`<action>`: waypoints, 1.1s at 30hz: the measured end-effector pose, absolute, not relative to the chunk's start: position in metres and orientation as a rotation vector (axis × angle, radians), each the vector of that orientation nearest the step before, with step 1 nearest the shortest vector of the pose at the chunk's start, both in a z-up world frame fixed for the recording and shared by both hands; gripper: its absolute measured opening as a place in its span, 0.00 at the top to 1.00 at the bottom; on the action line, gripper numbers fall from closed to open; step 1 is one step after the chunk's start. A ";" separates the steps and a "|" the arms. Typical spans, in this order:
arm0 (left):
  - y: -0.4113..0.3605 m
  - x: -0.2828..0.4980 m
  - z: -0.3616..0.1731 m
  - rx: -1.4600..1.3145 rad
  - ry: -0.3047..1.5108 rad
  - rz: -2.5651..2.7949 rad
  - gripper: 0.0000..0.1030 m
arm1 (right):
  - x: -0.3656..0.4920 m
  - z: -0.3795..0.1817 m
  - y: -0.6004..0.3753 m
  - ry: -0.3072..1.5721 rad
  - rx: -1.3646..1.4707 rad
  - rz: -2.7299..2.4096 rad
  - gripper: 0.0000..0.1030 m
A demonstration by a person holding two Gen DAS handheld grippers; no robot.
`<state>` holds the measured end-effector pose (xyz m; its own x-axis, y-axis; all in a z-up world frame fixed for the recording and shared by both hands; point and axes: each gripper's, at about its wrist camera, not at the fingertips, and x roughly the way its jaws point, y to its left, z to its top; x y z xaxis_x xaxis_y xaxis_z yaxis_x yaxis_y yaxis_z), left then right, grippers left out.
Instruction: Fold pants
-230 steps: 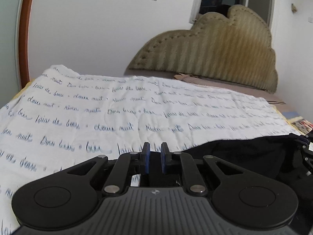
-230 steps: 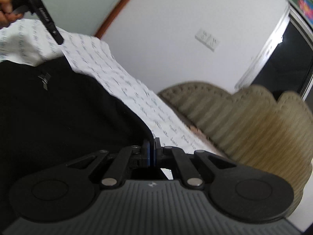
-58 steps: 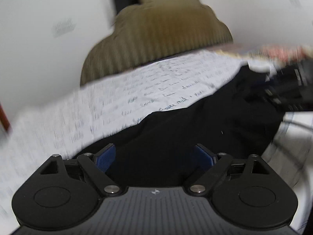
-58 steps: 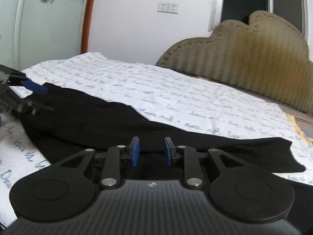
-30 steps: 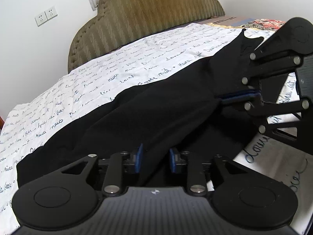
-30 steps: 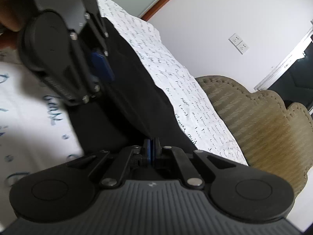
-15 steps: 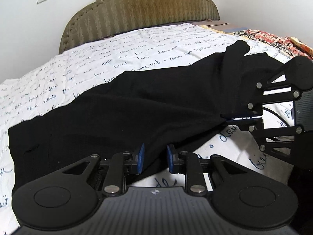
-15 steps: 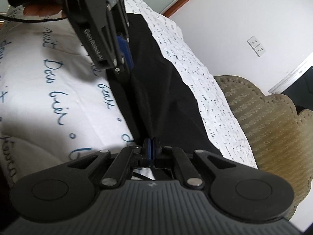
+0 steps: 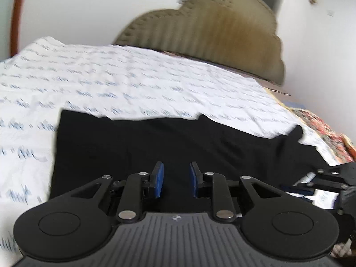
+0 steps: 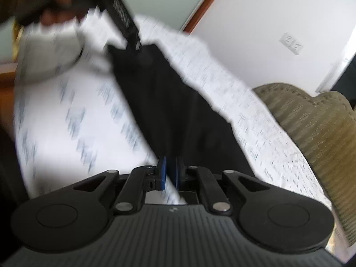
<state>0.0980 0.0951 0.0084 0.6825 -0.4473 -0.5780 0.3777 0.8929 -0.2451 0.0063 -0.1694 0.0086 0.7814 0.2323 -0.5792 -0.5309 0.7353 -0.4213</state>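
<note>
On the bedsheet (image 9: 155, 84) lies one pair of pants (image 9: 155, 142) (black); both grippers, left gripper (image 9: 175, 179) and right gripper (image 10: 170, 172), fingers apart.

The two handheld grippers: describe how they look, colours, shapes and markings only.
Each gripper, left gripper and right gripper, has a grey ribbed body with a small pale logo, flanked by two round black discs. Black linkage arms with silver rivets run forward to two flat fingers faced with blue pads. Seen from the right wrist view, the left one's side bears blurred white lettering, unreadable.

bedsheet (image 9: 155, 84): white, blue script | headboard (image 9: 211, 33): olive, scalloped | wall socket (image 10: 291, 44)
</note>
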 end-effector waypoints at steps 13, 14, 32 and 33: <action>0.060 0.116 0.005 -0.079 0.750 -0.473 0.74 | 0.039 -0.025 -0.159 0.595 -0.420 0.382 0.77; 0.045 0.115 0.005 -0.073 0.756 -0.534 0.74 | 0.037 -0.029 -0.161 0.617 -0.435 0.395 0.82; -0.139 0.076 -0.016 0.158 0.787 -0.933 0.48 | -0.011 -0.001 -0.500 0.505 0.289 -0.295 0.73; -0.147 0.076 -0.017 0.168 0.770 -0.935 0.48 | -0.006 -0.002 -0.521 0.483 0.354 -0.311 0.73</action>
